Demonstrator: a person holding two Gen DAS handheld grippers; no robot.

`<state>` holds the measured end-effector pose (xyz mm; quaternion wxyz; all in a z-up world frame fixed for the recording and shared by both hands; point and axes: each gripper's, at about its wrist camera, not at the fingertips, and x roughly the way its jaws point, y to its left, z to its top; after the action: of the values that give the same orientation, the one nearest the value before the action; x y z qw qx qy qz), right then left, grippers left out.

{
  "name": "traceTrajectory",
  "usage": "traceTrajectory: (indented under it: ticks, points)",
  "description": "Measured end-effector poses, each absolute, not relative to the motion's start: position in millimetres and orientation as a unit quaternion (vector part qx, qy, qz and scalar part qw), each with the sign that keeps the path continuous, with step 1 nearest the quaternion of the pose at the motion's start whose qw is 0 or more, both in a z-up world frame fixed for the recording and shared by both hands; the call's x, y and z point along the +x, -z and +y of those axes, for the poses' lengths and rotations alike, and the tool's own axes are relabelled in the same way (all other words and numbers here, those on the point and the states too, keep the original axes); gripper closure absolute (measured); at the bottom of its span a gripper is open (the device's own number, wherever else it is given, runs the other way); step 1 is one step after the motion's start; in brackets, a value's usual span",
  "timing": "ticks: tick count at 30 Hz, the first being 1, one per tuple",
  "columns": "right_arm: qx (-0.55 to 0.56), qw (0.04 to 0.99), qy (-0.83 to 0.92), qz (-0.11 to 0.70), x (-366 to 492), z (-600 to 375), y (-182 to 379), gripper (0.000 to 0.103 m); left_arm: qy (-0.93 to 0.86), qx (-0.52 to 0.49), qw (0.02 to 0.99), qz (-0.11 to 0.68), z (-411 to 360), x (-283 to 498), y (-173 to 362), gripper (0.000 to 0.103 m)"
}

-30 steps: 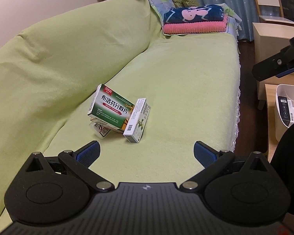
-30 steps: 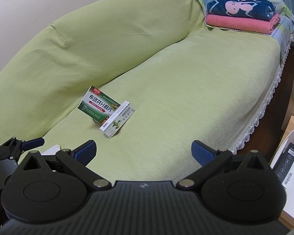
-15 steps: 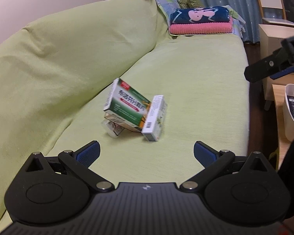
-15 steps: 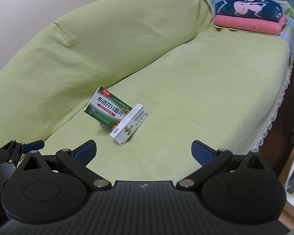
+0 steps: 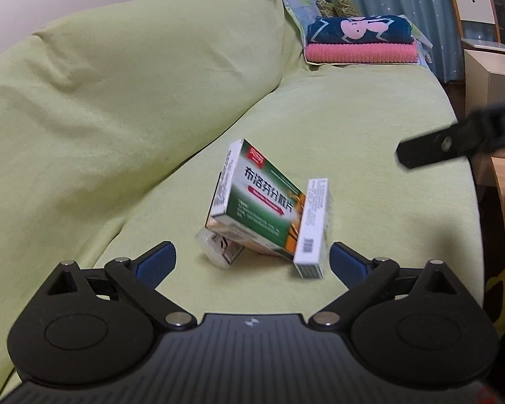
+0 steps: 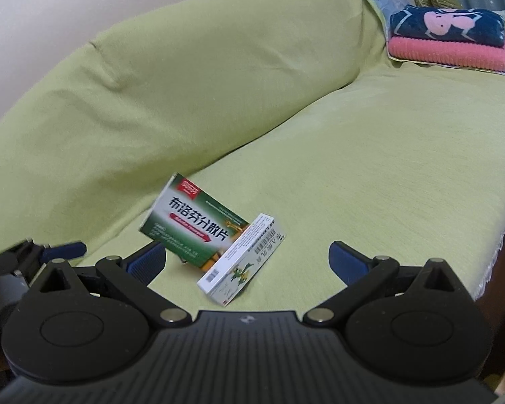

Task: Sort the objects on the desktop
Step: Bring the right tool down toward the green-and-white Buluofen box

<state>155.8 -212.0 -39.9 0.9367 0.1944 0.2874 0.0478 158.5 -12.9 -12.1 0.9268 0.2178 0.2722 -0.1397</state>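
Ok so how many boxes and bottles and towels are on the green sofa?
Medicine boxes: 2, the green box and the white box leaning on it.
Small bottles: 1, a clear bottle tucked under the green box.
Folded towels: 2, the navy towel on top of the pink towel.
Total: 5

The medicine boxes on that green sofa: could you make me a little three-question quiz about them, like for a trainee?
1. True or false: the green box lies flat on the sofa.
2. What small object is tucked under the green box?
3. The left hand-held gripper is: A) open, B) shut on the white box.

Key:
1. False; it is tilted, leaning against the white box.
2. A small clear bottle.
3. A.
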Motion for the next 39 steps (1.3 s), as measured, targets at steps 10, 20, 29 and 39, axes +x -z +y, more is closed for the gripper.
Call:
traceTrajectory:
  ticks: [10, 20, 29, 39]
  points:
    - [0.198, 0.925, -0.052, 0.322, 197, -206, 65, 0.005, 0.15, 0.237, 0.915, 0.291, -14, 220, 23, 0.022]
    - [0.215, 0.916, -0.042, 0.337, 197, -212, 73, 0.01, 0.157, 0.236, 0.909, 0.306, -14, 240, 29, 0.046]
    - [0.218, 0.918, -0.035, 0.329, 193, -214, 70, 0.01, 0.158, 0.223, 0.911, 0.31, -14, 203, 38, 0.059]
    - [0.323, 0.873, -0.118, 0.346, 199, -213, 81, 0.01, 0.162, 0.204, 0.906, 0.334, -9, 160, 66, 0.057]
